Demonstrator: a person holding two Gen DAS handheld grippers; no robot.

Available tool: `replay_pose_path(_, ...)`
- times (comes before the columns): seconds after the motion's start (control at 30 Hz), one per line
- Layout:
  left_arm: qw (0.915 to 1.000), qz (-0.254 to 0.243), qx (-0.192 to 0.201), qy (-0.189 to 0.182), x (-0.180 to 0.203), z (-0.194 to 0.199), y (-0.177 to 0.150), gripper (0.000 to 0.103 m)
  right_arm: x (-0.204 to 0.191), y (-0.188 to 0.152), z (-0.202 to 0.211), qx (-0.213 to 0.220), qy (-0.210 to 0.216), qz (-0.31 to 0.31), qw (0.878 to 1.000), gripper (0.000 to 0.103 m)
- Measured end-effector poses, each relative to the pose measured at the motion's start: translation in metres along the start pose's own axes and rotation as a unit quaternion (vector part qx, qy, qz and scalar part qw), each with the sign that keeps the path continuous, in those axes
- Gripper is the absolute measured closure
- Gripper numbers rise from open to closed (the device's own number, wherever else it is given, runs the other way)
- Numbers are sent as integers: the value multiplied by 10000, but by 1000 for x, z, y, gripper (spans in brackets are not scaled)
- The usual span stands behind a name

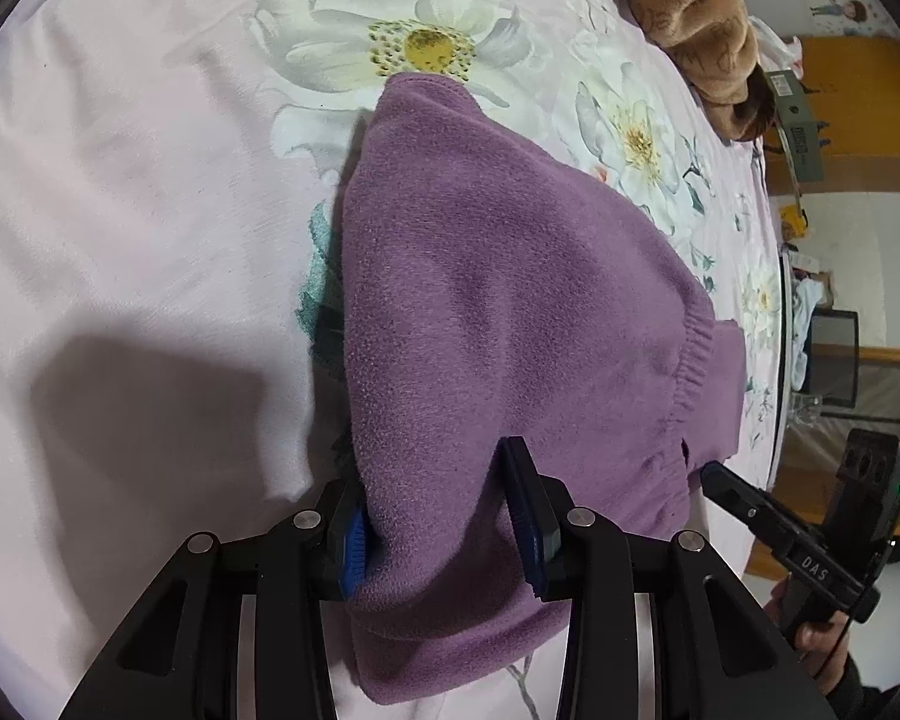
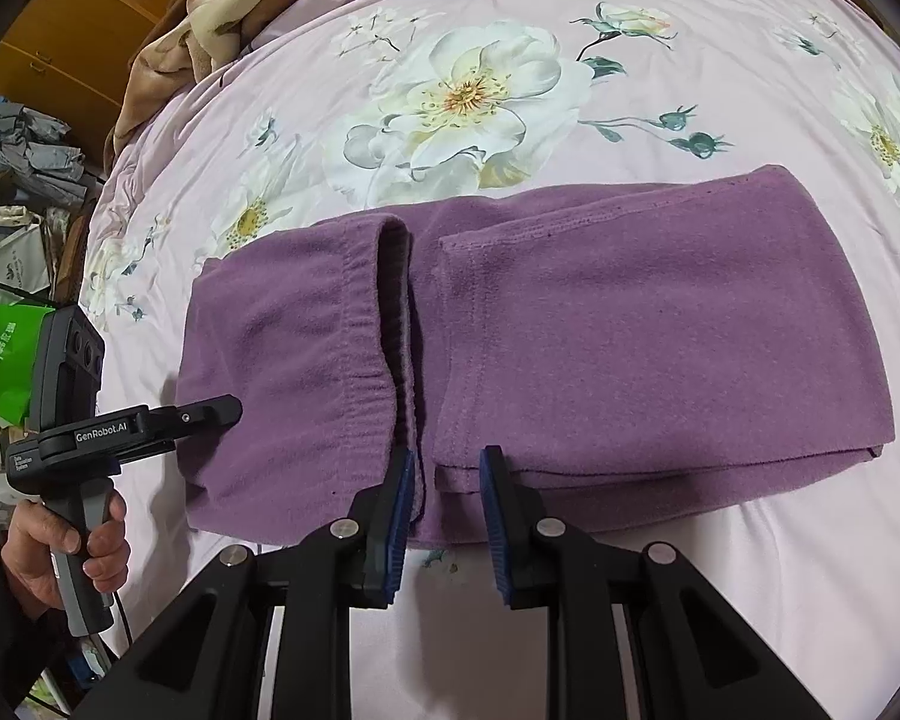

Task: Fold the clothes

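on the flowered bed (image 2: 570, 600), near its front edge, purple fleece trousers (image 2: 570, 348) lay doubled into a flat bundle. the left gripper (image 1: 444, 516) had its jaws apart with the waistband end between them, likely for a fold; the right gripper (image 2: 447, 516), jaws apart, straddled the near hem.

Ahead lies a pink floral bedsheet (image 2: 510, 24), a brown plush blanket (image 1: 708, 30) beyond it, and orange wooden cabinets (image 2: 72, 18) far left.
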State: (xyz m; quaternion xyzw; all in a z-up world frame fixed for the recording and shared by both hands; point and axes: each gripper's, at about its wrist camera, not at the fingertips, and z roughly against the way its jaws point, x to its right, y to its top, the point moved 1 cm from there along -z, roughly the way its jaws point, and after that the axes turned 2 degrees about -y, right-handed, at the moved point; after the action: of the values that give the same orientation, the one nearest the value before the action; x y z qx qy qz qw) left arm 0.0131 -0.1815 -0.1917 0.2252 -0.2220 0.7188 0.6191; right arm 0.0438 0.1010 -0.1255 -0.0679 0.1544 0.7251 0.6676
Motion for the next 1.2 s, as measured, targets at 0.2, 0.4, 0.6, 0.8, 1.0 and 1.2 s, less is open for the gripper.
replay_pose_path(0.2,9998,172,41,-14,-7,0,2,63,0,2,-3,-32,8,2,10000,79)
replay_pose_path(0.4,9998,170,16,63,-5,-1,3,62,3,5,-2,-18,13,-20,10000,79)
replay_pose_path(0.6,9992,405,-25,18,-7,3,7,60,16,12,9,246,1,-148,9996,79)
replay_pose_path(0.8,9980,417,396,268,-6,27,9,60,36,18,7,210,-100,-278,9993,79)
replay_pose_path(1.0,9946,251,790,617,6,59,17,60,77,19,23,401,-169,-721,9965,79)
replay_pose_path(1.2,9958,-612,465,500,75,23,17,60,128,20,32,392,-116,-971,9944,74)
